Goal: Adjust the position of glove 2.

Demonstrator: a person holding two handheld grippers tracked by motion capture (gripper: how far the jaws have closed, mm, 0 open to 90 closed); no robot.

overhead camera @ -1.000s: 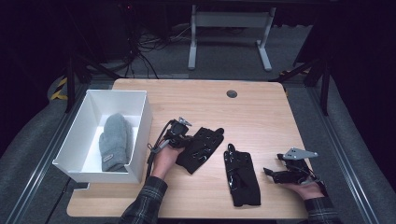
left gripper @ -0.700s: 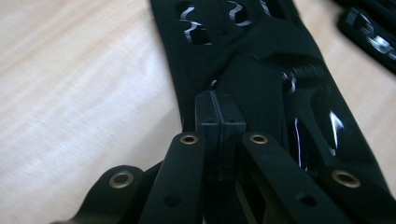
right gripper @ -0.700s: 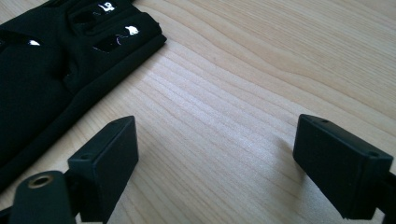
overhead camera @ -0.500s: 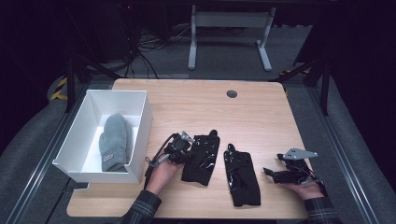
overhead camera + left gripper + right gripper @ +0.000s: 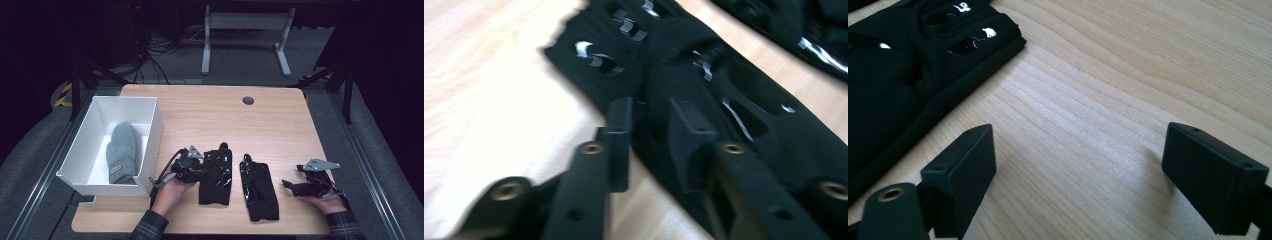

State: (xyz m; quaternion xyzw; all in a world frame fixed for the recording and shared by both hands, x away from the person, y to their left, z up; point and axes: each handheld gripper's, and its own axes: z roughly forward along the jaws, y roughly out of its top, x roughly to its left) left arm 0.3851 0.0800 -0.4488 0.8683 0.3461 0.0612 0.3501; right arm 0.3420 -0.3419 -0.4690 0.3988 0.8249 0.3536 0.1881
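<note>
Two black gloves lie flat, side by side, on the wooden table near its front edge: the left glove and the right glove. My left gripper rests at the left glove's left edge. Its jaws have just been opening and stand slightly apart, with the glove's edge under the gap and no pad pressing it. My right gripper lies open on bare wood just right of the right glove, with nothing between its jaws.
A white box stands at the table's left edge with a grey mitten inside. A round cable hole sits at the back of the table. Beyond the table are cables and a metal stand on the floor.
The left gripper drew the left glove toward the front edge and straightened it beside the other glove, then let it go. The right gripper has not moved.
</note>
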